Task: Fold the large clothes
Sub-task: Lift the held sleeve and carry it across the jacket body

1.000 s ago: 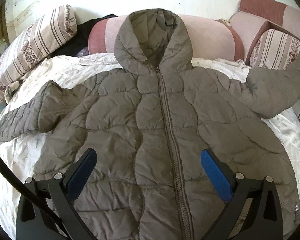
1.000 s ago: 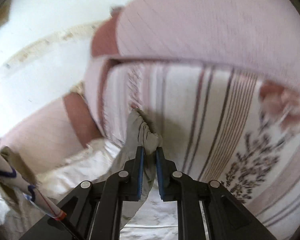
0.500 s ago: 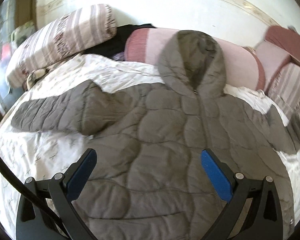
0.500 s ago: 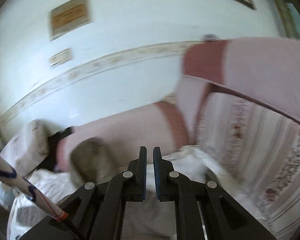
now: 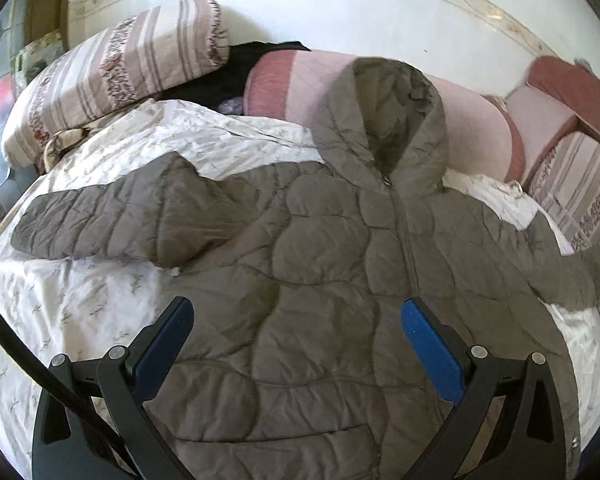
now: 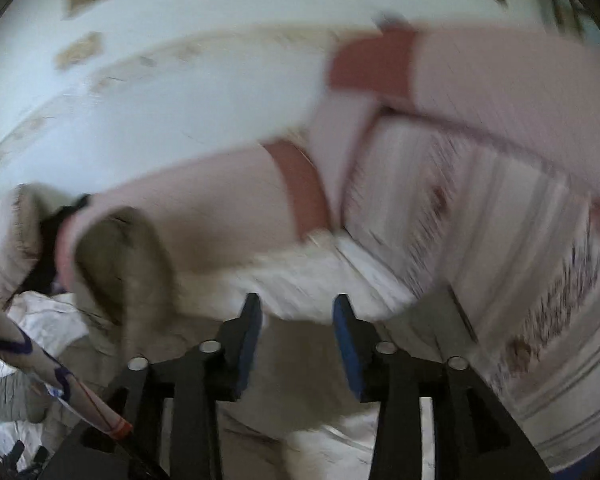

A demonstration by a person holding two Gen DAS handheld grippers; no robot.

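Jacket (image 5: 320, 280) sprawls zipper-up beneath wide, empty left tongs (image 5: 296, 332), hood farthest ahead, sleeves out sideways; right tongs (image 6: 296, 336), opening empty, hover nearer one sleeve.

Grey-brown quilted jacket (image 5: 320, 272); white sprigged bedspread (image 5: 100, 292); pink bolster (image 5: 476, 128), rust bands; striped floral pillow (image 5: 112, 64).

The bed (image 5: 100, 300) is covered with a white floral quilt; a grey puffer jacket (image 5: 320, 280) is spread flat on top, pillows (image 5: 112, 68) stacked along the wall.
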